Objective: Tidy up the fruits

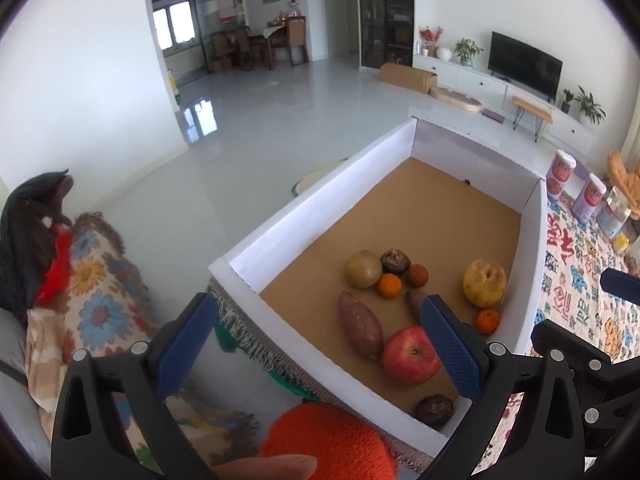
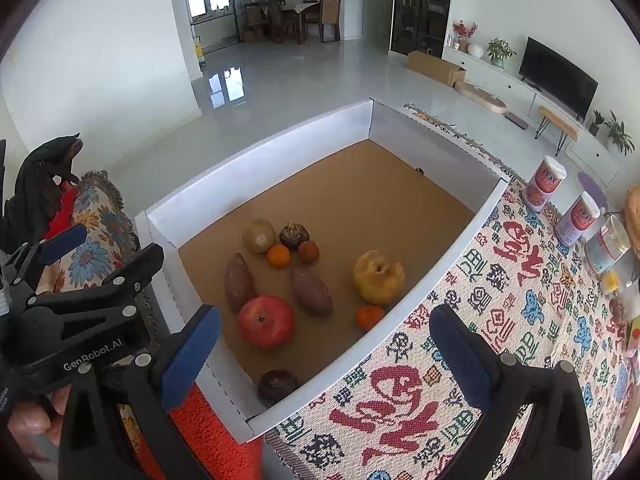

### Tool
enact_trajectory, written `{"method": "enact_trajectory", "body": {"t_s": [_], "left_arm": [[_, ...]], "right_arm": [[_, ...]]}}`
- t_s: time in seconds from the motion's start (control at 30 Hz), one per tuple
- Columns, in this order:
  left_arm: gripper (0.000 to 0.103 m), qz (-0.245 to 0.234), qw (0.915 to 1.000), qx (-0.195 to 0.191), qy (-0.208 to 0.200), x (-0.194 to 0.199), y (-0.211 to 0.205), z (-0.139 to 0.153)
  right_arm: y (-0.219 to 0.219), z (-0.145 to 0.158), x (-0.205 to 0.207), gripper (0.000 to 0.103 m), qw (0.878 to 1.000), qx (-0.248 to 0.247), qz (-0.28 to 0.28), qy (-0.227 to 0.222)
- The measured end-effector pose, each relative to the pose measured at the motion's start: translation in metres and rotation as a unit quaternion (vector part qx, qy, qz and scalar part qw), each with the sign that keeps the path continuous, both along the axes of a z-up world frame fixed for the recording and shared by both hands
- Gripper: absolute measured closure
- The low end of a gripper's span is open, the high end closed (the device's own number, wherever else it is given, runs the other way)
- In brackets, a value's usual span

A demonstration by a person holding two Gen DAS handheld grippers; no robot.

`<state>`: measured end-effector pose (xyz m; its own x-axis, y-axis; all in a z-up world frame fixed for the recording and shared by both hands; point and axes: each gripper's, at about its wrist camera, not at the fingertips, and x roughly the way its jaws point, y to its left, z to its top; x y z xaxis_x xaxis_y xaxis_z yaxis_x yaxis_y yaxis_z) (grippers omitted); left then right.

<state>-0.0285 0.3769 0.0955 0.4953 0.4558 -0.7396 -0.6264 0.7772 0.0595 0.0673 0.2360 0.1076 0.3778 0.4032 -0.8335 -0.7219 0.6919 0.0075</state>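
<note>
A white cardboard box point(image 1: 320, 196) point(image 2: 256, 152) with a brown floor holds the produce. Near its front lie a red apple point(image 1: 411, 354) point(image 2: 266, 321), two sweet potatoes point(image 1: 360, 330) point(image 2: 311, 290), a yellow pear point(image 1: 484, 283) point(image 2: 378, 277), two small oranges point(image 1: 390, 285) point(image 2: 369, 316) and dark shrivelled fruits point(image 1: 434, 411) point(image 2: 277, 386). My left gripper point(image 1: 318, 354) hovers open over the box's near left corner. My right gripper point(image 2: 326, 354) hangs open above the box's front wall, nothing between its fingers.
A patterned woven cloth point(image 2: 500, 320) covers the table right of the box, with two cans point(image 2: 544, 188) and a glass jar point(image 2: 610, 246) at its far end. An orange knitted sleeve point(image 1: 332, 440) and a cushion point(image 1: 100, 272) lie at the left.
</note>
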Motion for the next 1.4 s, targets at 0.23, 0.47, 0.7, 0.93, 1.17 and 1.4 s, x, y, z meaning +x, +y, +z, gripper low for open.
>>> {"method": "enact_trajectory", "body": {"t_s": [0.23,0.47,0.7,0.93,1.17,1.4], "left_arm": [[0.001,0.003,1.0000,-0.002,0.001,0.000,0.002,0.000],[0.001,0.004,1.0000,-0.002,0.000,0.002,0.006,0.001],[0.001,0.005,1.0000,-0.003,0.003,0.002,0.008,-0.001],[0.001,0.005,1.0000,-0.004,0.004,0.002,0.009,-0.001],[0.001,0.005,0.9999,-0.006,0.006,0.001,0.011,-0.003],[0.001,0.006,0.9999,-0.007,0.006,0.000,0.012,-0.004]], "right_arm": [[0.002,-0.001,0.004,0.000,1.000,0.001,-0.005,0.008],[0.004,-0.001,0.005,0.000,1.000,0.001,-0.003,0.009],[0.007,-0.002,0.005,0.000,1.000,-0.001,-0.002,0.013],[0.008,-0.002,0.004,0.000,1.000,-0.002,-0.001,0.012],[0.008,-0.002,0.004,0.000,1.000,-0.004,-0.002,0.010],[0.008,-0.002,0.004,0.000,1.000,-0.005,-0.002,0.010]]}}
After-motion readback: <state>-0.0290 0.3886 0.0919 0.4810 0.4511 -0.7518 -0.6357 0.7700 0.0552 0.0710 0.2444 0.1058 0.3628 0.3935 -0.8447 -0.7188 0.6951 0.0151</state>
